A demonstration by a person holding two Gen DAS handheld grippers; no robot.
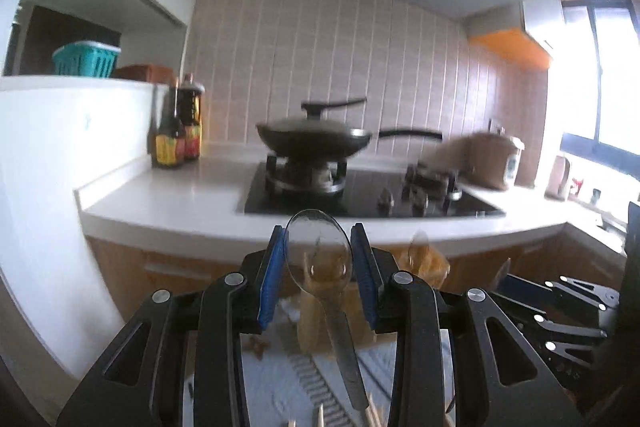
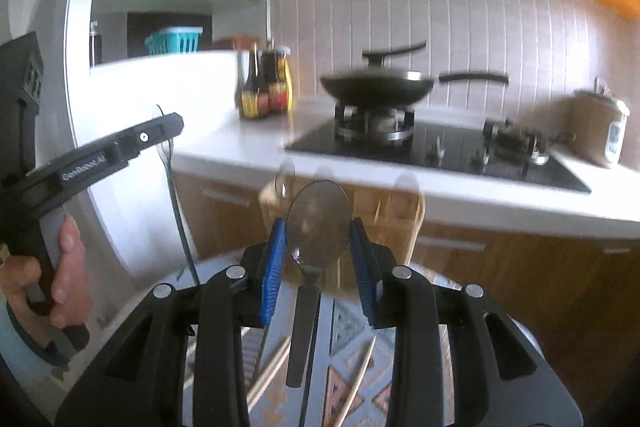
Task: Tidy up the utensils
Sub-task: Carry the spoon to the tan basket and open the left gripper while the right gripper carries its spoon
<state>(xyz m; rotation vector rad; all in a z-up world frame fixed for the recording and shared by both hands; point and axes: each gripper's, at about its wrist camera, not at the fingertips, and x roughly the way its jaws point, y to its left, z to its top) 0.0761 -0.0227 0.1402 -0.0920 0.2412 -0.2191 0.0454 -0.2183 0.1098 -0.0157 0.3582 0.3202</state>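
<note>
My left gripper [image 1: 319, 251] is shut on a metal spoon [image 1: 318, 249], bowl up between the blue pads, handle hanging down. It also shows at the left of the right wrist view [image 2: 160, 131] with its spoon [image 2: 170, 163]. My right gripper [image 2: 318, 239] is shut on a second spoon [image 2: 318, 223] with a black handle, bowl up. Both are held above a patterned cloth [image 2: 348, 327] with chopsticks [image 2: 360, 375] lying on it. A wooden utensil holder [image 2: 400, 219] with spoons in it stands beyond, blurred.
Ahead is a white counter [image 1: 168, 199] with a black gas hob [image 1: 360, 195], a lidded wok [image 1: 312, 135], sauce bottles [image 1: 176, 131] and a rice cooker [image 1: 492, 159]. Wooden cabinets run below. A teal basket [image 1: 86, 59] sits on a ledge at the left.
</note>
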